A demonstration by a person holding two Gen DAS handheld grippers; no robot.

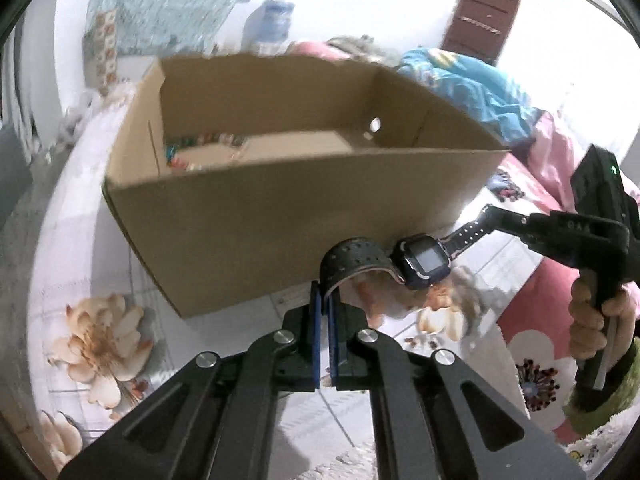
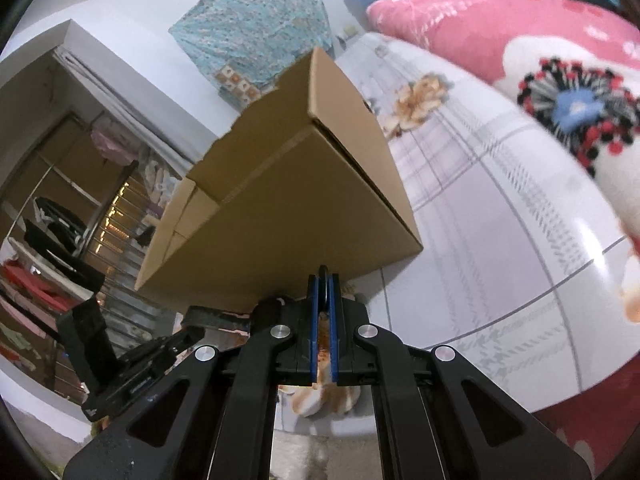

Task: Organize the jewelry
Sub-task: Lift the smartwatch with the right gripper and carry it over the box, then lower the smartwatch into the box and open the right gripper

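Observation:
A black smartwatch (image 1: 423,262) with perforated straps hangs between both grippers, just in front of the open cardboard box (image 1: 280,200). My left gripper (image 1: 325,294) is shut on the curled left strap (image 1: 352,262). My right gripper (image 1: 498,216) is shut on the other strap's end. In the right wrist view my right gripper (image 2: 324,280) is shut on a thin black strap edge, with the box (image 2: 304,208) right ahead. Colourful beaded jewelry (image 1: 192,148) lies inside the box at its left.
The box stands on a bed with a white floral sheet (image 1: 100,340). A pink flowered blanket (image 2: 520,40) and blue cloth (image 1: 460,80) lie at the right and behind. The left gripper's body (image 2: 120,352) shows at lower left of the right wrist view.

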